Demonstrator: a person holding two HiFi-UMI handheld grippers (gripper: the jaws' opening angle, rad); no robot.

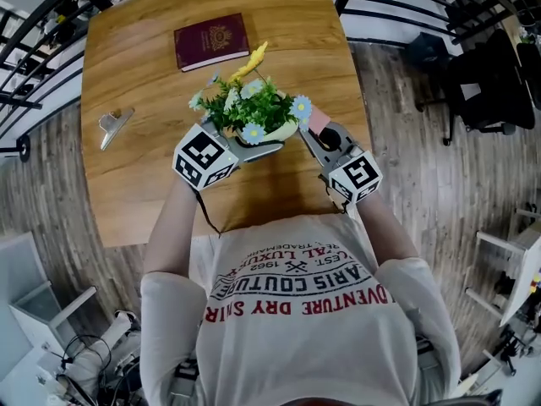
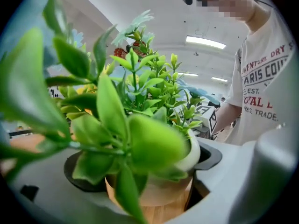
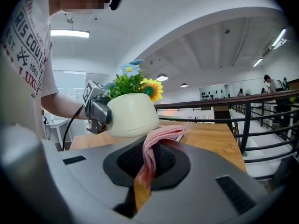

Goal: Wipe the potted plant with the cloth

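A potted plant (image 1: 254,108) with green leaves, blue and yellow flowers and a cream pot (image 3: 133,115) is held above the wooden table (image 1: 152,74). My left gripper (image 1: 258,149) is shut on the pot's rim (image 2: 194,155), and leaves fill the left gripper view. My right gripper (image 1: 314,138) is shut on a pink cloth (image 3: 154,148), which lies against the side of the pot. In the head view the cloth (image 1: 319,120) shows at the plant's right.
A dark red booklet (image 1: 211,41) lies at the table's far side. A metal clip (image 1: 112,125) rests near the left edge. Black railings (image 3: 261,111) run beyond the table. A dark chair (image 1: 486,74) stands at the right.
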